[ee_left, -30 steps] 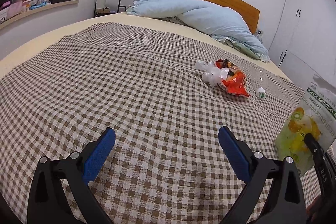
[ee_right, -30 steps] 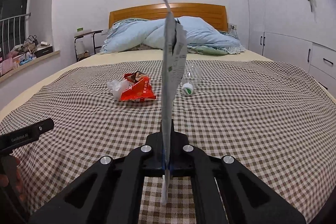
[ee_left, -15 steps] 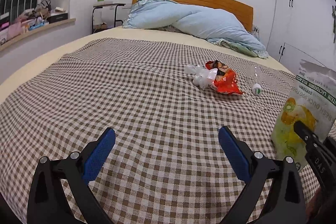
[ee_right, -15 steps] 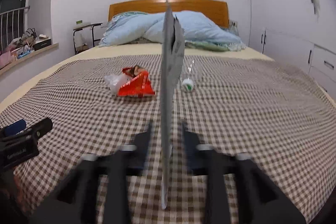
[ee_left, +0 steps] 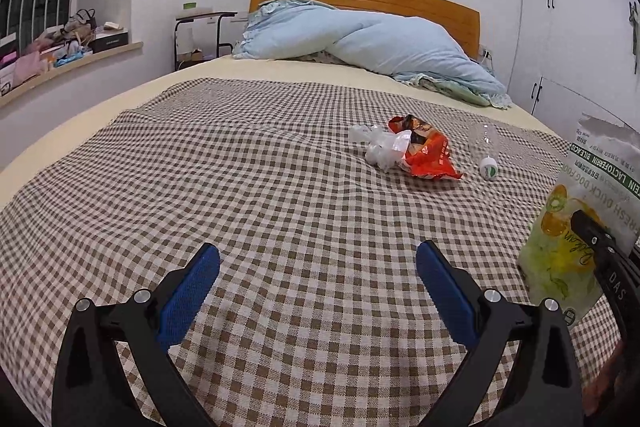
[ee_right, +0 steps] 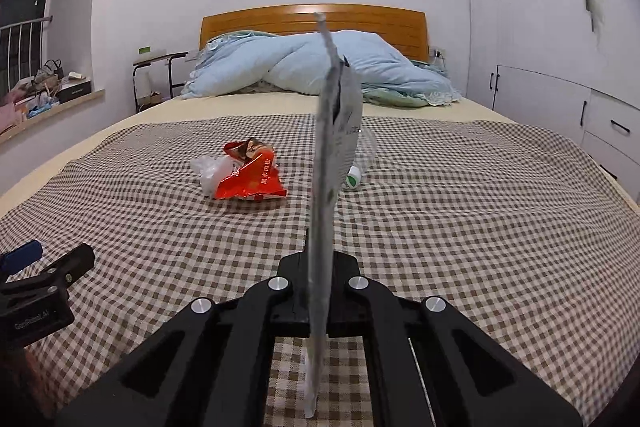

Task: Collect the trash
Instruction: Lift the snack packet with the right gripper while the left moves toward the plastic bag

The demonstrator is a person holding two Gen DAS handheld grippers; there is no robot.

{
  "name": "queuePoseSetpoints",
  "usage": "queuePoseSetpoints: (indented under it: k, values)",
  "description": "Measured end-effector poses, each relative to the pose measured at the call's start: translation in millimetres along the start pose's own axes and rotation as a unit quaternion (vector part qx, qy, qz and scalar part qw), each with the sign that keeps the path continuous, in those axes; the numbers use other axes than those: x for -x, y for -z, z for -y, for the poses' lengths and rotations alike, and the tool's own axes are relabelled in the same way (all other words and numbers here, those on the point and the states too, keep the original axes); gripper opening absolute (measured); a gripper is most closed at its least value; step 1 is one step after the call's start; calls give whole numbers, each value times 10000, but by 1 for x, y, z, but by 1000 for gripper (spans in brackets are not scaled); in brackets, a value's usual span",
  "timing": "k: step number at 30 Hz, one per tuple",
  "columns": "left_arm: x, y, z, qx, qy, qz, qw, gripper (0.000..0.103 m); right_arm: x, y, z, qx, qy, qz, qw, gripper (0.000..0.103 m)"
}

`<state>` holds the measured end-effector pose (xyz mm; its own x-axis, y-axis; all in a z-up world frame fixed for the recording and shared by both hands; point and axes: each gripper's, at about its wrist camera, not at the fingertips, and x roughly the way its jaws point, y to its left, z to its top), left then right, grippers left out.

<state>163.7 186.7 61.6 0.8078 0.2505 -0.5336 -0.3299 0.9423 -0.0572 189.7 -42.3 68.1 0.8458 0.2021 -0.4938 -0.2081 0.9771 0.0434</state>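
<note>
Right wrist view: the right gripper [ee_right: 319,291] clamps an upright dog food pouch [ee_right: 332,155], contents unseen; the left gripper [ee_left: 318,269], at nine o'clock, gapes empty over the checked bedspread [ee_left: 240,187].

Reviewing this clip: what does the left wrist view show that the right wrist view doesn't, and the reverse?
Left wrist only: the printed face of the dog food pouch, with its fruit picture and lettering, and the left gripper open over bare cloth. Right wrist only: that pouch edge-on, clamped upright in the shut right gripper, plus the drawers along the right wall. Both: the red snack wrapper, crumpled clear plastic, clear bottle, checked cloth and blue duvet.
</note>
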Motion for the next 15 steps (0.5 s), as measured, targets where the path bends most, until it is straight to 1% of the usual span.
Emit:
queuePoseSetpoints:
  k: [7,15]
  values:
    - [7,1,0,12,32,119,9999,95,13,-5,0,114,166,285,9994,2]
    - [6,1,6,-138,-41,154,9998,95,20,-5,30,313,782,681,9941,2]
